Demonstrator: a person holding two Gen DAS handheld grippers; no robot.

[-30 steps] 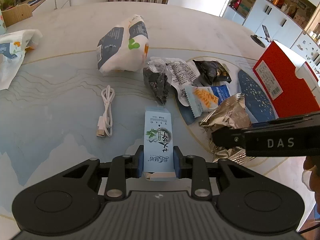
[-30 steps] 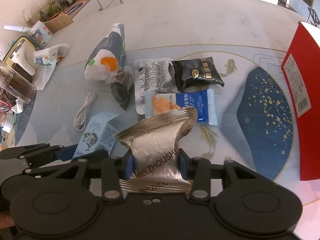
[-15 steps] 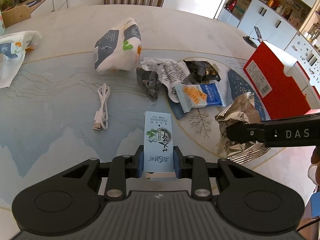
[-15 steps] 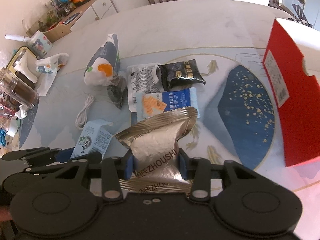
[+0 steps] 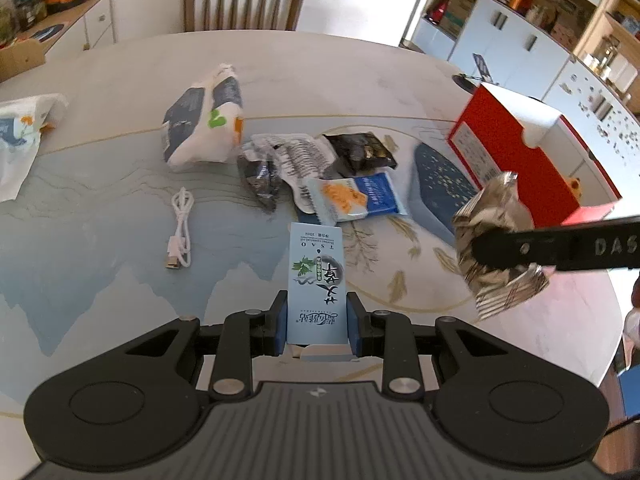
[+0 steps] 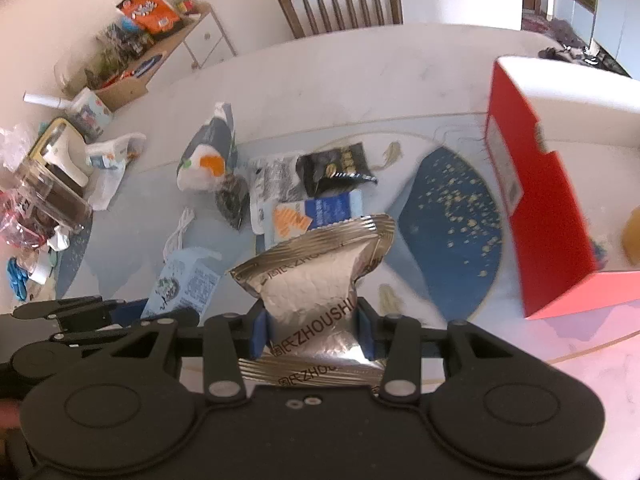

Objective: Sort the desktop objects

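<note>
My left gripper (image 5: pixel 317 322) is shut on a light blue carton (image 5: pixel 317 276) and holds it above the table. The carton also shows in the right wrist view (image 6: pixel 182 284). My right gripper (image 6: pixel 312 330) is shut on a silver foil snack packet (image 6: pixel 316 280), lifted above the table; the packet shows at the right of the left wrist view (image 5: pixel 496 240). An open red box (image 6: pixel 536 200) stands at the right (image 5: pixel 516 160).
On the table lie a white-and-grey bag (image 5: pixel 204 120), a white USB cable (image 5: pixel 180 232), a blue-orange snack packet (image 5: pixel 356 196), a black packet (image 5: pixel 360 152) and a crumpled white wrapper (image 5: pixel 296 156). A chair (image 5: pixel 244 0) stands at the far side.
Both grippers have risen and pulled back with their loads. The right gripper has carried the foil packet to the right, closer to the red box.
</note>
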